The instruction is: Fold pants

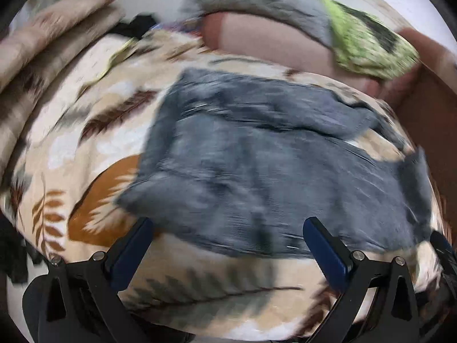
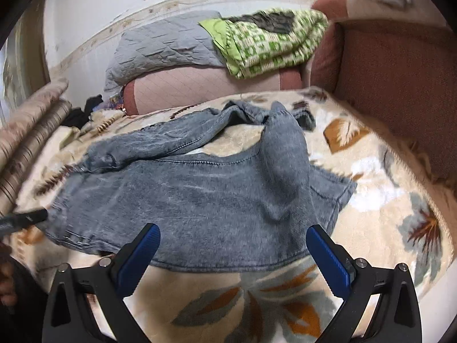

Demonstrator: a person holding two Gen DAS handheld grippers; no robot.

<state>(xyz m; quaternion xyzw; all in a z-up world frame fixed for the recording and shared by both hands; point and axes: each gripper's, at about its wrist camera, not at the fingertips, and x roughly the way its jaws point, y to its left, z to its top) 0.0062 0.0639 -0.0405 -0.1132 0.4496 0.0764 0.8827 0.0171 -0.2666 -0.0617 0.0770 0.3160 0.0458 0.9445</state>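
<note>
A leaf-print blanket is covering the bed, cream with brown, orange and grey leaves, filling most of both views. Behind it a reddish-brown headboard or sofa back is standing at the right, and a pink cushion is lying along the far edge with a grey quilted cover draped over it. A green checked cloth is sitting on the cushion's right end. Striped beige fabric is running along the left edge, with a dark garment bunched near it.

The pants, grey-blue washed denim, are lying spread on the blanket in the middle of the bed. One leg is lying folded back across the far side and another fold of denim is humping up right of centre; the near hem is running just ahead of the fingertips.

Right gripper is hovering with its jaws spread wide, gripping nothing; the pants' near edge is sitting between and just beyond its blue pads.

Left gripper is also splayed wide and empty, the pants lying just ahead of it, near edge between the fingertips. That view is motion-blurred, so contact with the denim is unclear. Its black tip is showing at the left edge of the right wrist view, beside the pants' left edge.
</note>
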